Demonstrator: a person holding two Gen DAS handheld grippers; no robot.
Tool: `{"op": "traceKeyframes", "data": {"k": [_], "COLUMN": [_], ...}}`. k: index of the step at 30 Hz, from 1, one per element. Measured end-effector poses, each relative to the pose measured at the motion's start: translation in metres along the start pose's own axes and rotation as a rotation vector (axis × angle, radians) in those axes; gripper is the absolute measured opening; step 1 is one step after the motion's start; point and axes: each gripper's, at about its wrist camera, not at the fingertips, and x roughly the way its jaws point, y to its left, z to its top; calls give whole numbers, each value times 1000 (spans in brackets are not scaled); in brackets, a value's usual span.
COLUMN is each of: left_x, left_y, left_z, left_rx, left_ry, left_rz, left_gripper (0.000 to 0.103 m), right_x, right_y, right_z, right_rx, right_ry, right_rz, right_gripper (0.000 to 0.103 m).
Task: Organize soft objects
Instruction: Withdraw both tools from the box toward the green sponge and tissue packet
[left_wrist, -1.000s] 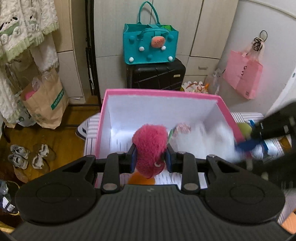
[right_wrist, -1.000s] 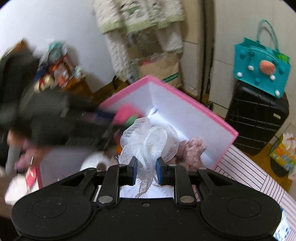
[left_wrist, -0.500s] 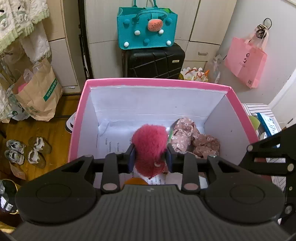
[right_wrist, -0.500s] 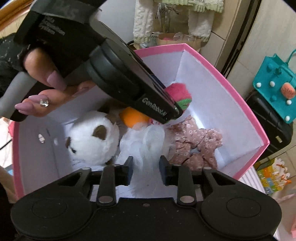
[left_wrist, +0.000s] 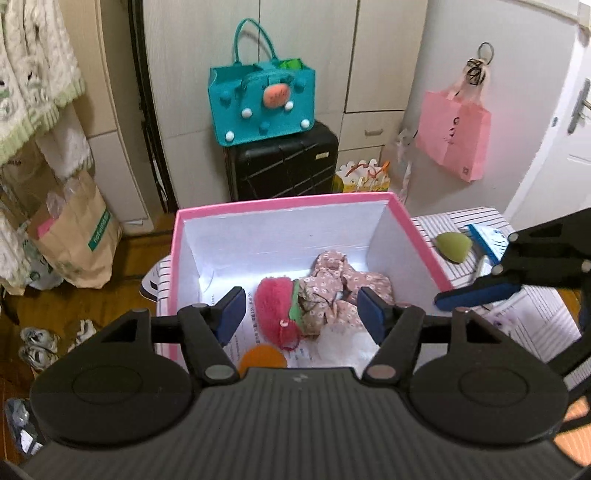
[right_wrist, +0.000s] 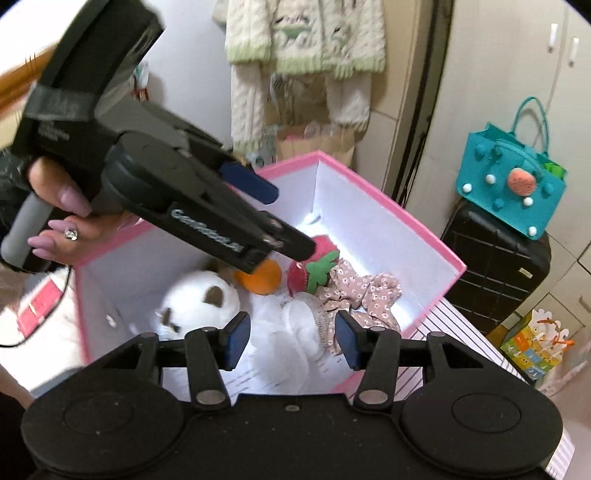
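Observation:
A pink box (left_wrist: 284, 205) with white inner walls holds the soft things. A red plush strawberry (left_wrist: 275, 310) lies on its floor against a floral pink cloth (left_wrist: 340, 288), with an orange ball (left_wrist: 262, 356) nearer me. My left gripper (left_wrist: 302, 312) hovers over them; its jaws are opening and nothing is pressed between them. In the right wrist view a white mesh puff (right_wrist: 295, 332) lies in the box (right_wrist: 388, 206) beside a white panda plush (right_wrist: 199, 299). My right gripper (right_wrist: 291, 341) is above the puff, jaws opening and clear of it. A hand holds the left gripper (right_wrist: 291, 221) over the strawberry (right_wrist: 310, 269).
A teal felt bag (left_wrist: 262, 99) sits on a black suitcase (left_wrist: 282, 166) behind the box. A pink bag (left_wrist: 452, 136) hangs at the right, a brown paper bag (left_wrist: 74, 236) stands at the left. A green sponge (left_wrist: 453, 245) lies on the striped cloth (left_wrist: 532, 314).
Both grippers opened. The strawberry left my left gripper and now lies on the box floor; the white mesh puff left my right gripper. Both grippers drew back from the box.

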Motion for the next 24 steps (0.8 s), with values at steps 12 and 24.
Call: {"op": "traceKeyframes", "data": {"k": [12,24], "left_x": [-82,-142], "left_y": [-20,-64], "left_z": [-18,-32], "left_rx": [43,105], "left_ry": [-76,-110], "left_rz": [14,-25], "left_gripper": [68,73], "right_x": [-71,-139], "right_y": [19,29], "right_z": [-27,-57], "right_rx": [125,169], "right_ry": [-102,-154], "right_rz": [11,-39], "right_gripper": [56,57]}}
